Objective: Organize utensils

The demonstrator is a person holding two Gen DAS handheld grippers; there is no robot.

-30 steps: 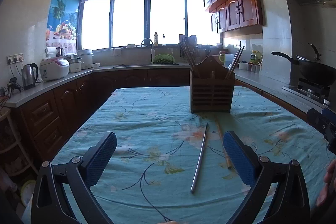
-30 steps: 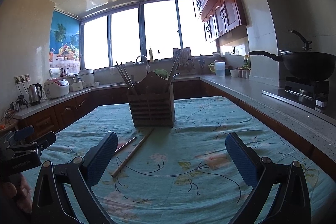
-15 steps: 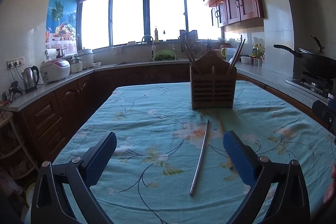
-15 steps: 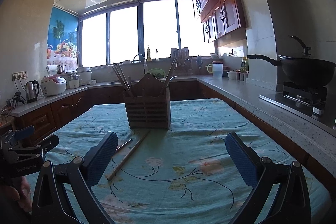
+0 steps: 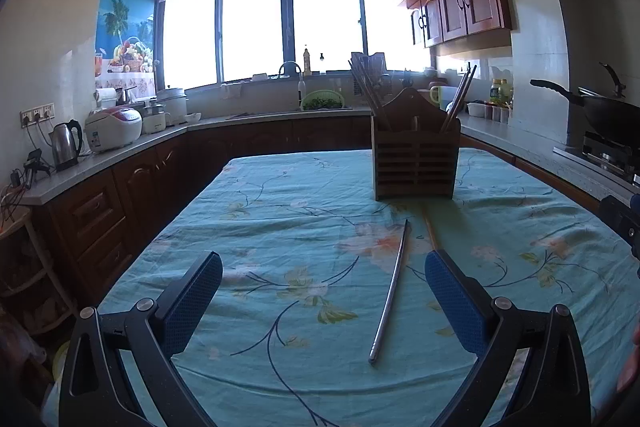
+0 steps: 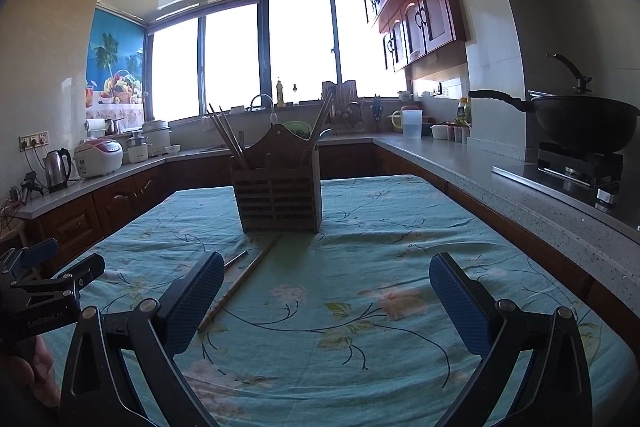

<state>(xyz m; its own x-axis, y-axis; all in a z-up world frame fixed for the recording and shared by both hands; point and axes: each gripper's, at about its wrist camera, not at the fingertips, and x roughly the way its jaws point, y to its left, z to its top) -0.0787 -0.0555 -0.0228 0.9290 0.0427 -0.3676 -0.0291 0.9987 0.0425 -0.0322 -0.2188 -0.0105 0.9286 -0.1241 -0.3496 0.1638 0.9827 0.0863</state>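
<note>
Kitchen – floral teal cloth [image 5: 280, 227] on table, tongs wide.

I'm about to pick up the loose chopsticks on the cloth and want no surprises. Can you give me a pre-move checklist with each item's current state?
1. left gripper open and empty: ok.
2. right gripper open and empty: ok.
3. metal chopstick lying flat, free of other things: ok.
4. wooden chopstick fully exposed: not ok, partly hidden behind a finger in both views.
5. wooden holder upright on the tablecloth: ok.
6. Free slot in the holder: cannot tell.
</note>
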